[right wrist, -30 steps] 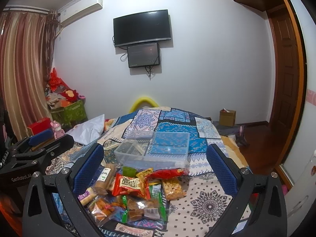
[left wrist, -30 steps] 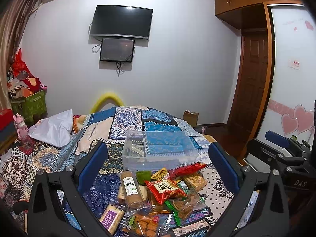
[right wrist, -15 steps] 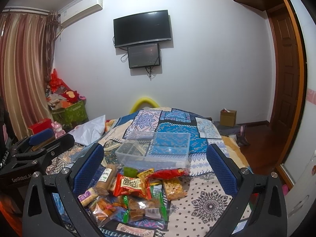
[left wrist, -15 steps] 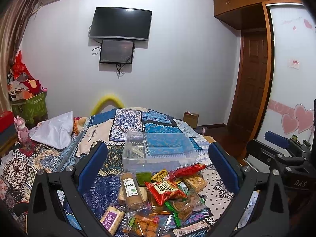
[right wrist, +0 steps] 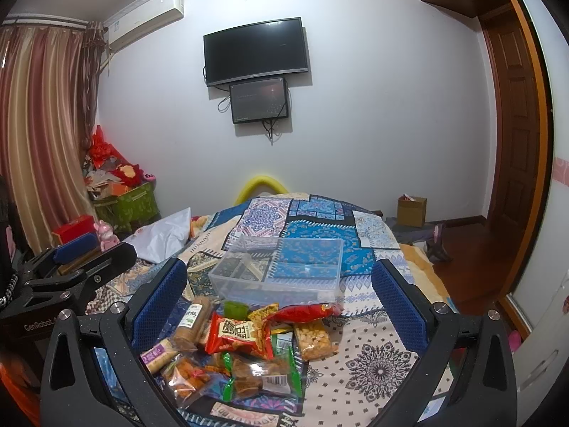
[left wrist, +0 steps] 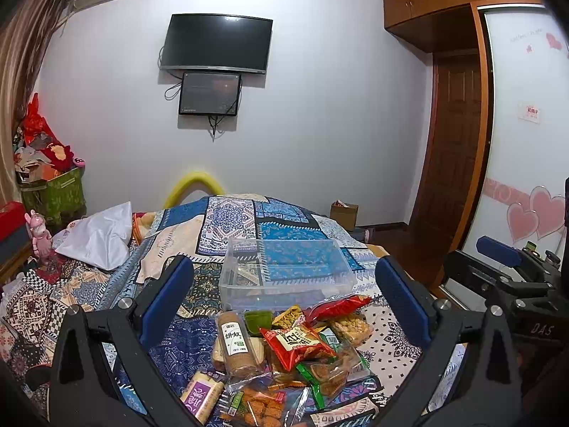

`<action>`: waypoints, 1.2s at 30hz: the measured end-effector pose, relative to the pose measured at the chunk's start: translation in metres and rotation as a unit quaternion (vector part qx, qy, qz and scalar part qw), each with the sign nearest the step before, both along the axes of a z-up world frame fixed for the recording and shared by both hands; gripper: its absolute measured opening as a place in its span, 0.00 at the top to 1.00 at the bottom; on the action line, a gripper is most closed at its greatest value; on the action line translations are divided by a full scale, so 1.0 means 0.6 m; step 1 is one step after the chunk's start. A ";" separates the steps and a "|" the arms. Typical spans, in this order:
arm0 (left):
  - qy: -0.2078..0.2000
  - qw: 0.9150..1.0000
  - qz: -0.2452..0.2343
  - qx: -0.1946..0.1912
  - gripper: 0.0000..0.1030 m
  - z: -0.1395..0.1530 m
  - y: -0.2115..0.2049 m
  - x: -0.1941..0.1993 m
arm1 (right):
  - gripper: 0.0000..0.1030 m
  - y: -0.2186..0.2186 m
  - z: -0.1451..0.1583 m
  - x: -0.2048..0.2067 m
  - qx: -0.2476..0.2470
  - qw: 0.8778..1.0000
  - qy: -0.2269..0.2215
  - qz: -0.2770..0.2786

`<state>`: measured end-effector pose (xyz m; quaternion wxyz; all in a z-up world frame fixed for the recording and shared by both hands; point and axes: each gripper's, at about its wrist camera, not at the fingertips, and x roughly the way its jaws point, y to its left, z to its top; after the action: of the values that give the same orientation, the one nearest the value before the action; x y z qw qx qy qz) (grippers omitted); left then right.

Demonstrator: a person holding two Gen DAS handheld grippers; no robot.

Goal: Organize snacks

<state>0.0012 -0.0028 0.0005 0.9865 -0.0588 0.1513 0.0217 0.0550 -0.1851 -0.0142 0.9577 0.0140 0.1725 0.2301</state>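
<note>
None packed: clear bin [left wrist: 286, 274] sits mid-frame on the bed [left wrist: 106, 306] and looks empty, its bottom showing the quilt pattern through.
Snacks: pile [left wrist: 284, 356] in the lower centre, just in front of the bin; red packet [right wrist: 239, 336] on top, biscuit roll [left wrist: 235, 343] beside it.
Left claw [left wrist: 284, 302]: spread wide, gripping nothing.
Right claw [right wrist: 279, 300]: spread wide too (also bare).
Progress: barely begun, I judge; every packet has yet to go in.
</note>
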 end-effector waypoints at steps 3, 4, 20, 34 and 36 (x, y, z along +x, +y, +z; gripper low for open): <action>0.000 1.000 0.001 0.000 0.00 0.000 0.000 0.000 | 0.00 -0.001 0.000 0.001 0.000 1.000 0.002 0.000; 0.000 1.000 0.001 0.000 0.00 0.001 0.000 0.000 | 0.00 -0.001 0.000 0.000 0.000 1.000 0.003 0.001; 0.009 1.000 0.005 -0.001 0.00 -0.008 0.005 0.010 | 0.00 0.001 -0.010 0.014 -0.002 1.000 0.013 0.003; 0.125 0.992 0.018 -0.027 0.10 -0.116 0.064 0.083 | 0.00 0.011 -0.100 0.076 -0.038 0.994 0.101 0.017; 0.143 0.989 0.024 -0.036 0.14 -0.137 0.075 0.095 | 0.00 0.015 -0.119 0.087 -0.045 0.991 0.120 0.023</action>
<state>0.0582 0.0423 -0.0816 0.9511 -0.0938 0.2905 0.0478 0.1073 -0.1760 -0.0856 0.9241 -0.0054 0.2970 0.2404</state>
